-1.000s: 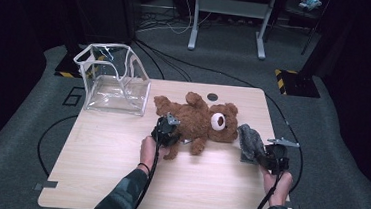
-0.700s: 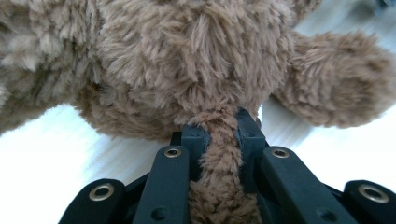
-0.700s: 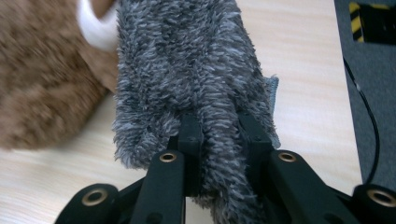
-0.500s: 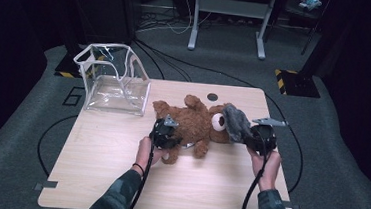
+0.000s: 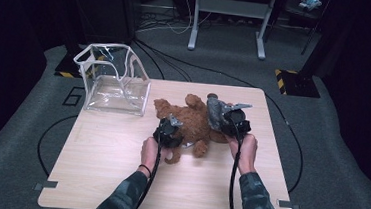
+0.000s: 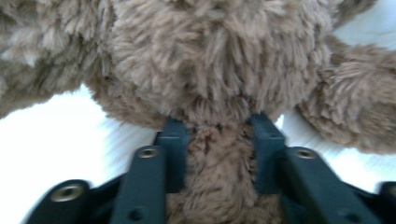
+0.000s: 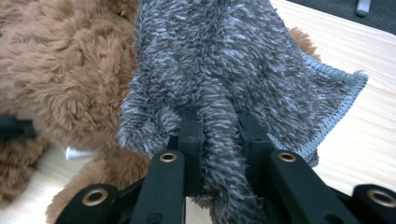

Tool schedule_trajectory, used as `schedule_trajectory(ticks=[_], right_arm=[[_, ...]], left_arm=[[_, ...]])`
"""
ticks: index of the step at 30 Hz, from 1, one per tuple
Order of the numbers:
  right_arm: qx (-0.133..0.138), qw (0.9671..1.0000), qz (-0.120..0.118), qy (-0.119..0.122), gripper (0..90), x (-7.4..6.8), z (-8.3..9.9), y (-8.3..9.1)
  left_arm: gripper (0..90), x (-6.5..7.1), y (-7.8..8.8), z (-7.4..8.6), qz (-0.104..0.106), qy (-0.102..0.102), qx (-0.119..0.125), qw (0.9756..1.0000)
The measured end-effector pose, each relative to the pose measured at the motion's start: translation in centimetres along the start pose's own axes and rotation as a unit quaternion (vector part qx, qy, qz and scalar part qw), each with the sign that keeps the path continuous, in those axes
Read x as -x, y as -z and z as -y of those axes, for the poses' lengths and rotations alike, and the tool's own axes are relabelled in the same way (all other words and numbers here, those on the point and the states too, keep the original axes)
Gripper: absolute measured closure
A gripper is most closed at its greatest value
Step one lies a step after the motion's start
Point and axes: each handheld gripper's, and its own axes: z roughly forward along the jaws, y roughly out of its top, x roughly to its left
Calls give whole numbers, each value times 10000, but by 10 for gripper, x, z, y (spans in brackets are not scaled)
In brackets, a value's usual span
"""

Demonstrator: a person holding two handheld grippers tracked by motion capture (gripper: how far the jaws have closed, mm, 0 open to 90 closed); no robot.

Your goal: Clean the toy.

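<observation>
A brown teddy bear (image 5: pixel 192 124) lies on the wooden table (image 5: pixel 118 169). My left gripper (image 5: pixel 173 127) is at the bear's near left side, and in the left gripper view it (image 6: pixel 217 135) is shut on one furry limb of the bear (image 6: pixel 210 56). Its jaws have just been opening a little, with the limb still pinched between the pads. My right gripper (image 5: pixel 224 120) is shut on a grey fuzzy cloth (image 5: pixel 215 112) and holds it over the bear's right end. In the right gripper view, the cloth (image 7: pixel 224 60) fans out from the gripper (image 7: pixel 219 130) beside the bear (image 7: pixel 60 70).
A clear plastic bag (image 5: pixel 112 81) with white edging stands open at the table's far left corner. Cables trail from both grippers over the near edge. A metal stand (image 5: pixel 228 17) and more cables are on the floor beyond the table.
My right gripper has carried the grey cloth up and to the left, from the table at the bear's right to over the bear. The left gripper has stayed on the limb.
</observation>
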Motion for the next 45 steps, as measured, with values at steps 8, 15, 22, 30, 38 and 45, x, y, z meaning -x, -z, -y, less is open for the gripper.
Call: schedule_trajectory(ticks=[8,15,22,30,38,45], right_arm=[[256,9996,55,126,751,0,-2,26],[339,9989,91,312,751,-12,-11,33],[212,9994,108,259,750,-11,-12,27],[-148,9995,279,36,755,8,-4,0],[-614,9955,627,-349,757,46,20,1],[165,9988,429,-189,755,39,4,34]], left_arm=[[770,-7,3,7,444,-191,251,9985],[775,-8,8,9,850,-534,299,9945],[749,-12,8,12,956,-467,215,9941],[755,-13,5,14,1029,-498,165,9933],[759,-18,6,15,1263,-666,72,9897],[745,-20,5,16,1220,-633,0,9905]])
